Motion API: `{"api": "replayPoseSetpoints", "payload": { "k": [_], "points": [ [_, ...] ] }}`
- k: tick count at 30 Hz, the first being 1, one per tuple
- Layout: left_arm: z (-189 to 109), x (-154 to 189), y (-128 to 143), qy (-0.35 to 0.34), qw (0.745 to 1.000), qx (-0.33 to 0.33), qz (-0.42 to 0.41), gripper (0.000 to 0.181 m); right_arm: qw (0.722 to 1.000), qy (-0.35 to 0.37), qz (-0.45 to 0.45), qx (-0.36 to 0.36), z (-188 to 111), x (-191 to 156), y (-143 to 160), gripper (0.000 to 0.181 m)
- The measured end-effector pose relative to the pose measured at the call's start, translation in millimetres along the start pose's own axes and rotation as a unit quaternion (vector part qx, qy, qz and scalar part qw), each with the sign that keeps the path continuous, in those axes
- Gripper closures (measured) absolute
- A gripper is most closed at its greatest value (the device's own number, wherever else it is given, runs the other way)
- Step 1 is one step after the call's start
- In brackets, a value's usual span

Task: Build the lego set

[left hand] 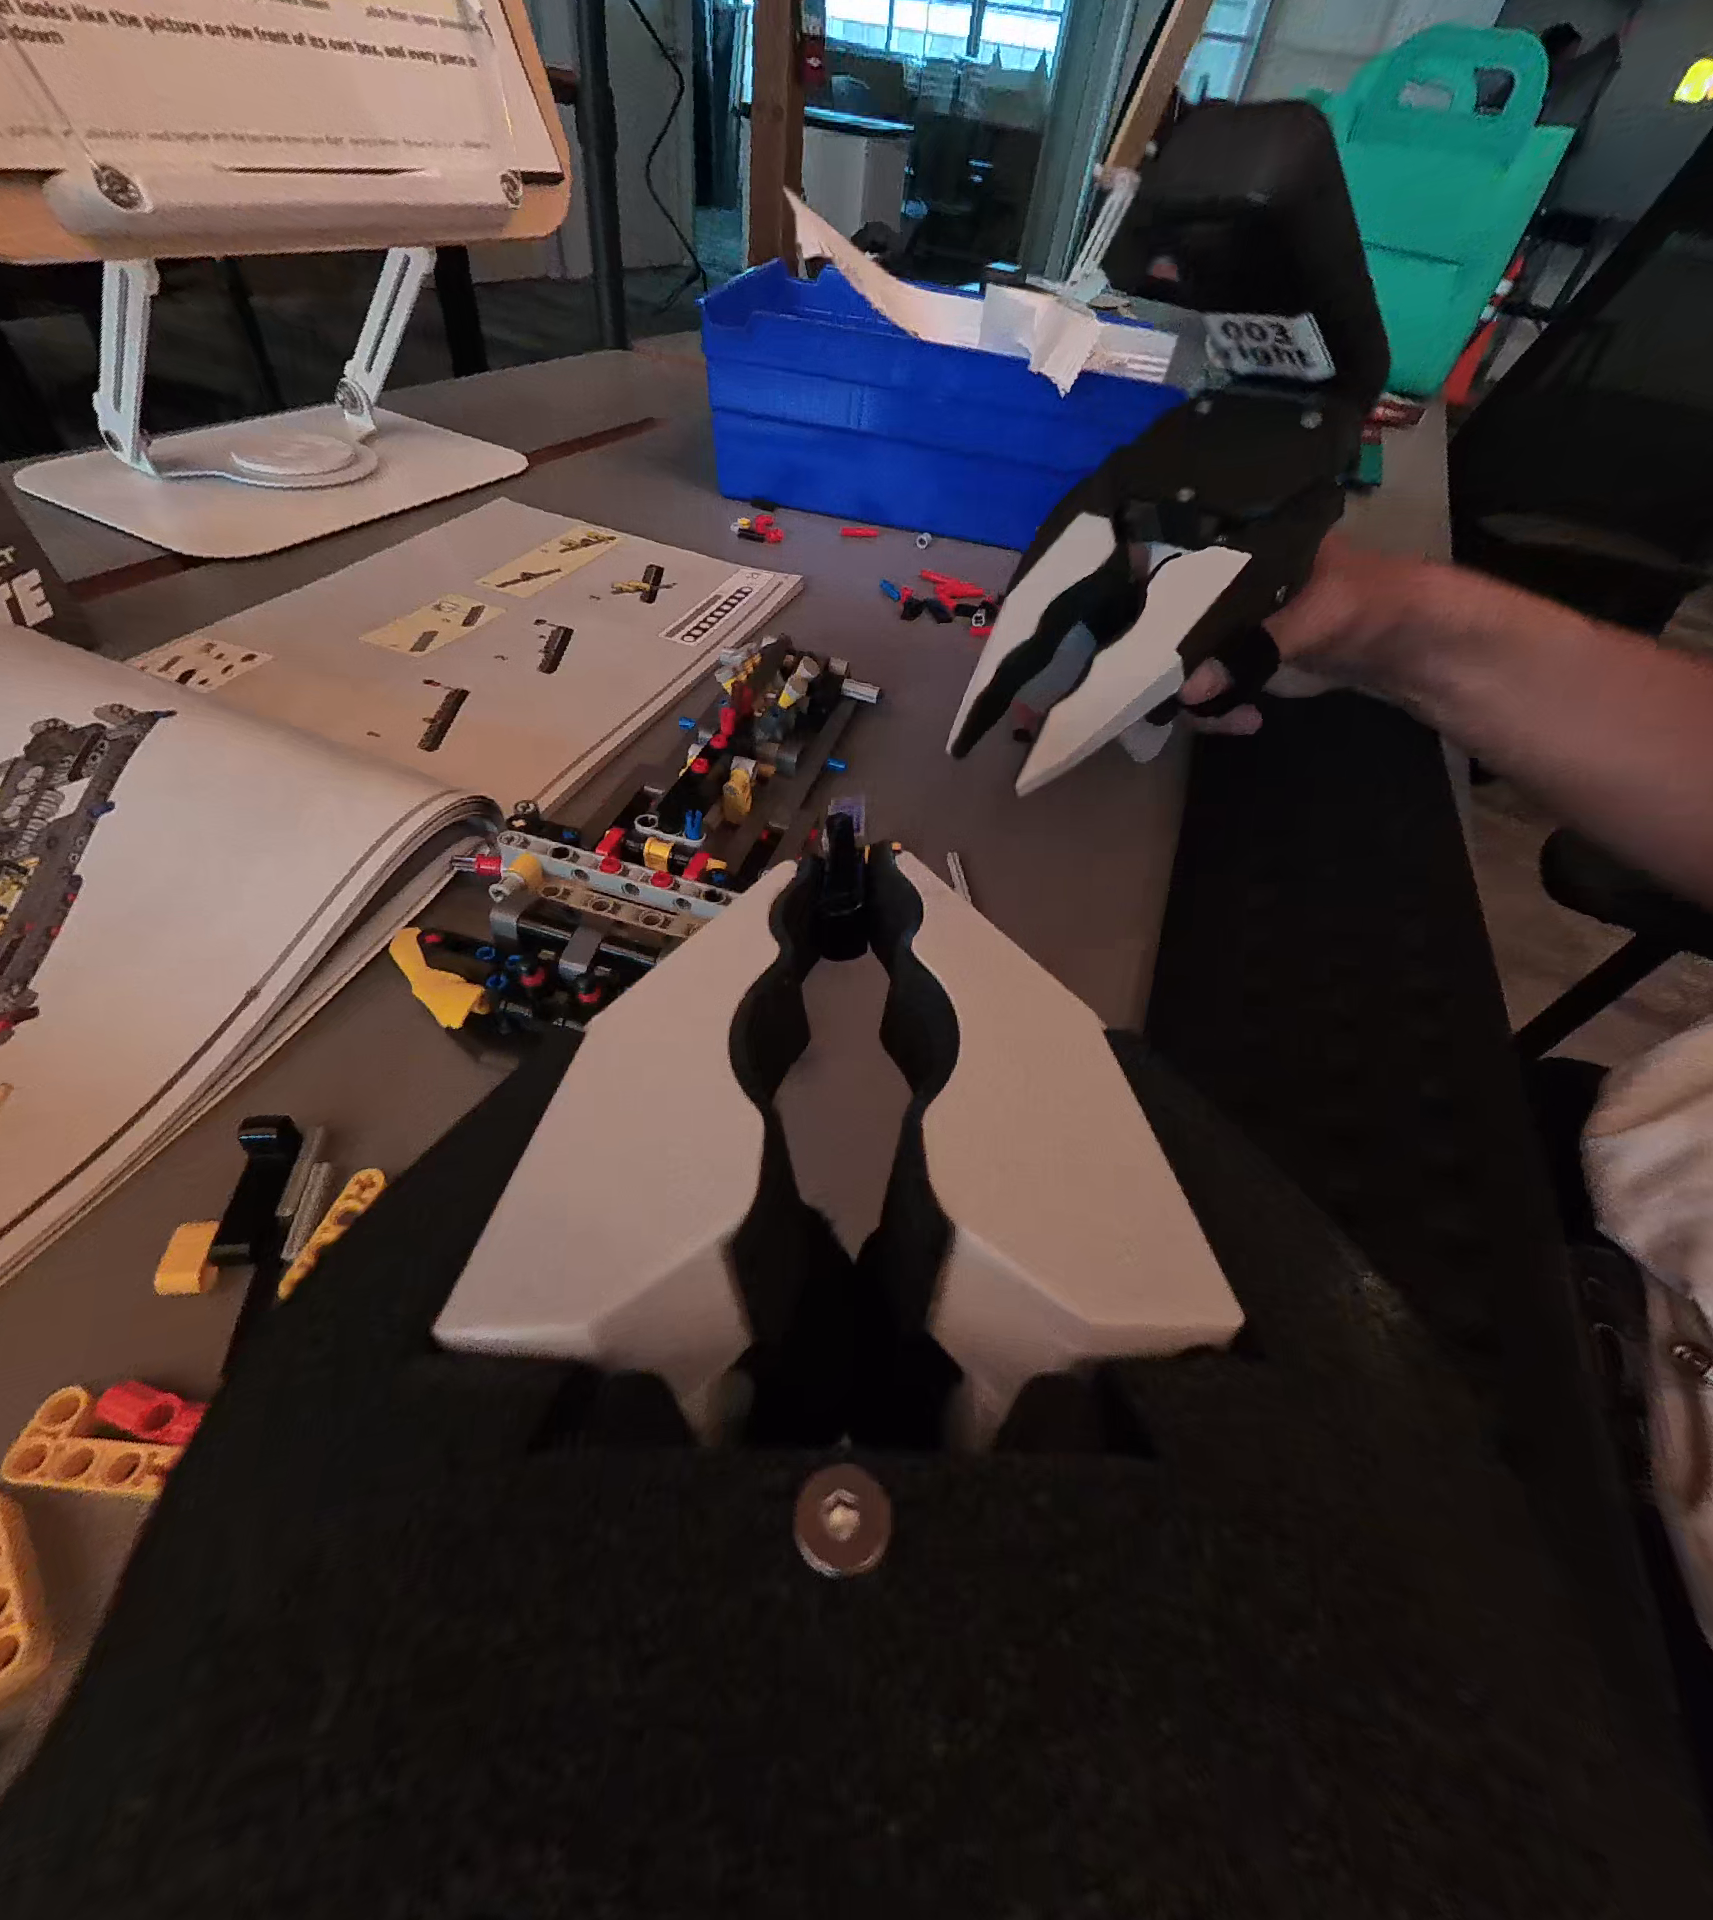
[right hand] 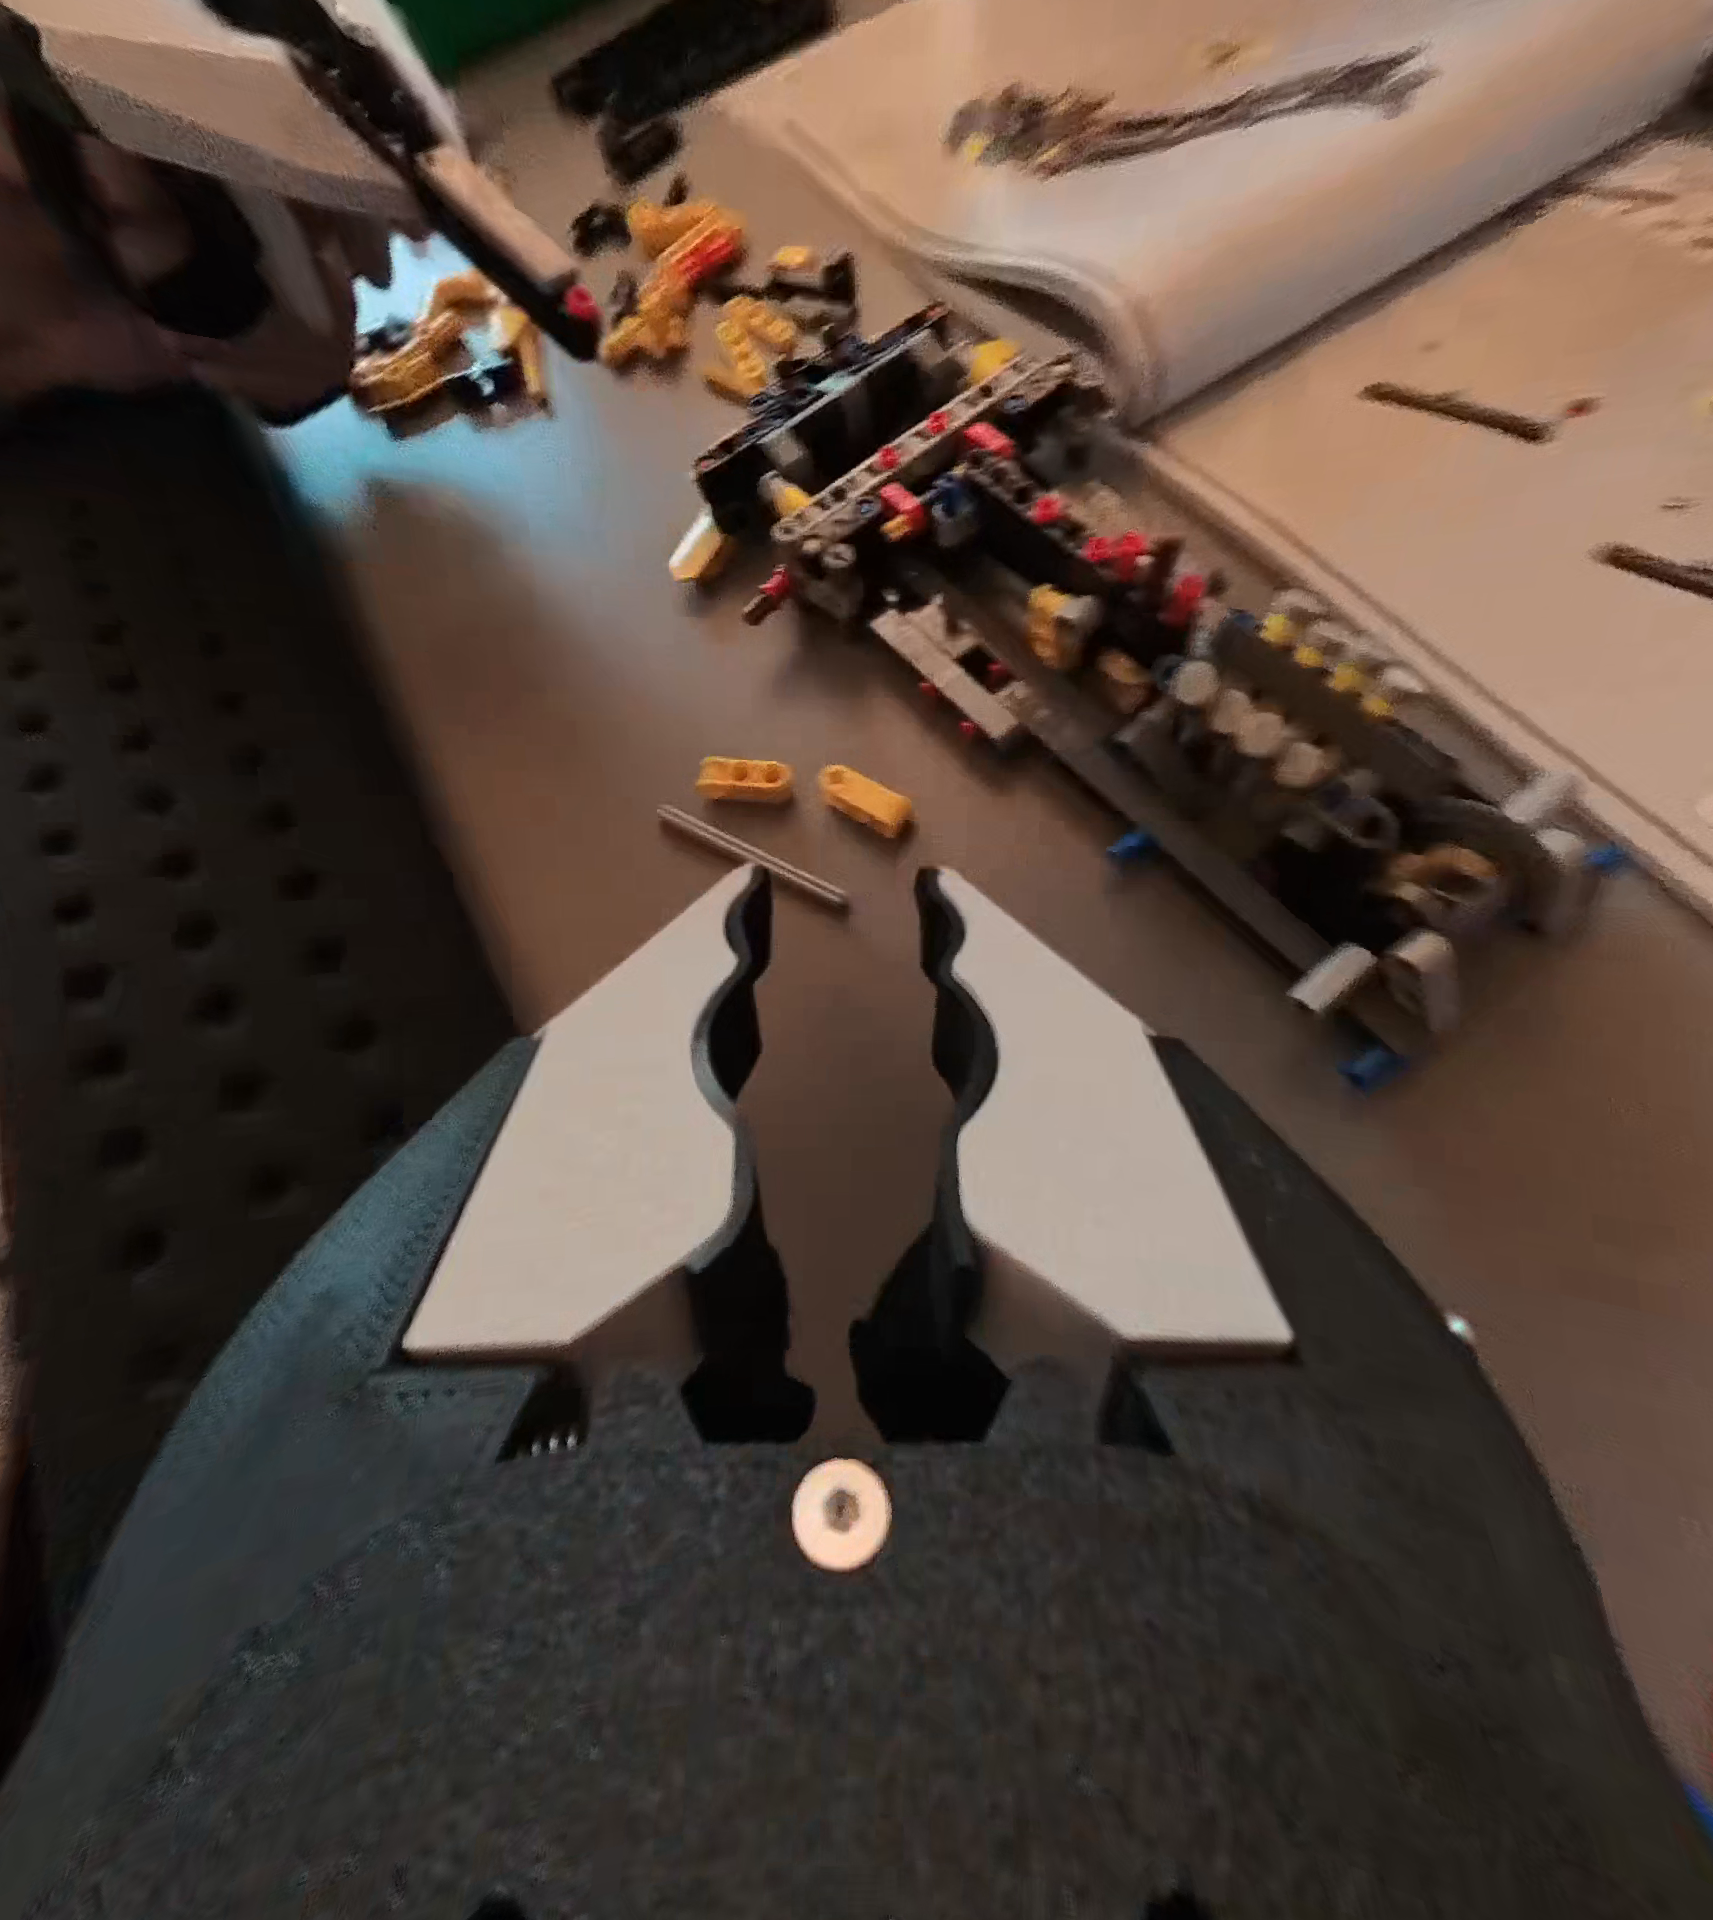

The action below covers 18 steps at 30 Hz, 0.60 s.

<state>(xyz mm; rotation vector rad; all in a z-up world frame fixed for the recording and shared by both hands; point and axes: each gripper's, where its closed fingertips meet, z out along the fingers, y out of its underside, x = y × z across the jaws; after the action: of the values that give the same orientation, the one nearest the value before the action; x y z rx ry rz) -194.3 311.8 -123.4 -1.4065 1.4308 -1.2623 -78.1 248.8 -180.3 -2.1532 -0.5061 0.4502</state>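
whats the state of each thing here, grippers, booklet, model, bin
left hand-held gripper: shut on a black piece
right hand-held gripper: open, empty, above the table
instruction booklet: lying open on the table
lego model: part built, lying on the table beside the booklet
grey rod: loose on the table
two yellow pieces: loose, unattached
blue bin: open top, paper sticking out

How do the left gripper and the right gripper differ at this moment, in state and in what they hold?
The left gripper is shut on a black lego piece; the right gripper is open and holds nothing. The left gripper is beside the near end of the partly built model; the right gripper points at a thin grey axle on the table. Both have white fingers with black pads.
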Motion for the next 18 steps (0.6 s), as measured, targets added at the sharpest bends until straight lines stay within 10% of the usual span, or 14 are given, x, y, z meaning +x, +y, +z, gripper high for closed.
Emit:
{"api": "replayPoseSetpoints", "payload": {
  "k": [1, 6, 18],
  "points": [
    [-1, -1, -1, -0.001, 1.000, 0.005, 0.000, 0.175, 1.000, 0.020, -0.005, 0.008, -7, 5, 0, 0.153],
    [-2, -5, -3, -0.003, 1.000, 0.016, -0.004, 0.175, 0.976, 0.193, -0.015, 0.096, -60, 53, -6, 0.162],
    [6, -17, -3, 0.006, 0.999, 0.021, -0.047, 0.175, 0.962, 0.251, 0.030, 0.101, -69, 83, -3, 0.161]
  ]
}}
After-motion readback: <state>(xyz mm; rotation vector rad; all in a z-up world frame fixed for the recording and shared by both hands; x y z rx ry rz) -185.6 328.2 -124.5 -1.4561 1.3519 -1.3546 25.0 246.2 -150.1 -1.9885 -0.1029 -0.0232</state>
